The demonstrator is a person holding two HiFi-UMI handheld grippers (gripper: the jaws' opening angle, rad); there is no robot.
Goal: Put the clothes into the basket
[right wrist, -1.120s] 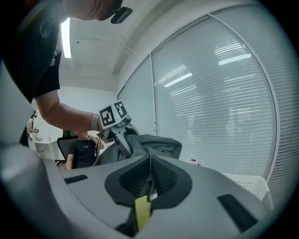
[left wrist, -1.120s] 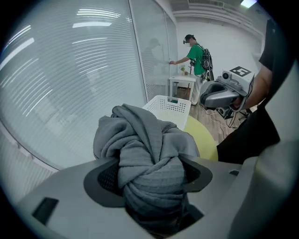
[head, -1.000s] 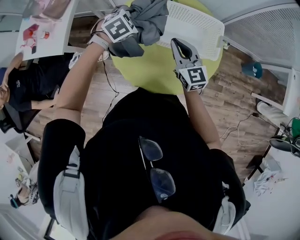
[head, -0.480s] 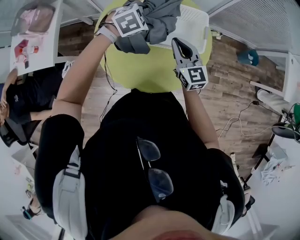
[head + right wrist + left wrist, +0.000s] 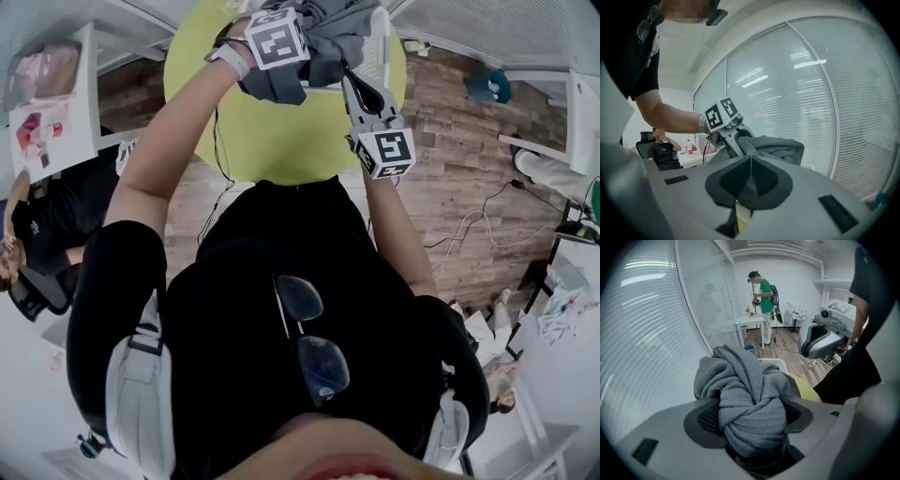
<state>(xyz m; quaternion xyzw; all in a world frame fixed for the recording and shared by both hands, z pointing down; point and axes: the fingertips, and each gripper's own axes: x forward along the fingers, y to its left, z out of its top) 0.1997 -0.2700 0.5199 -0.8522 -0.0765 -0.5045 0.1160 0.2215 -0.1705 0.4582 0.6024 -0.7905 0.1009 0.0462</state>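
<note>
I stand on a brown wood floor [image 5: 450,141], at a round lime-green table [image 5: 272,141]. A pale cable [image 5: 466,228] trails over the boards to my right, and a teal thing [image 5: 487,86] lies farther out. To my left is a white desk [image 5: 82,112] with printed sheets on it, and a person in black [image 5: 663,152] sits beside it. Glass walls [image 5: 787,93] with white slatted blinds close the room, and strip lights [image 5: 754,80] mirror in the panes. Farther off, a person in green [image 5: 764,298] stands by a small white table [image 5: 751,322], near a grey-white machine [image 5: 829,331]. The far wall is white.
</note>
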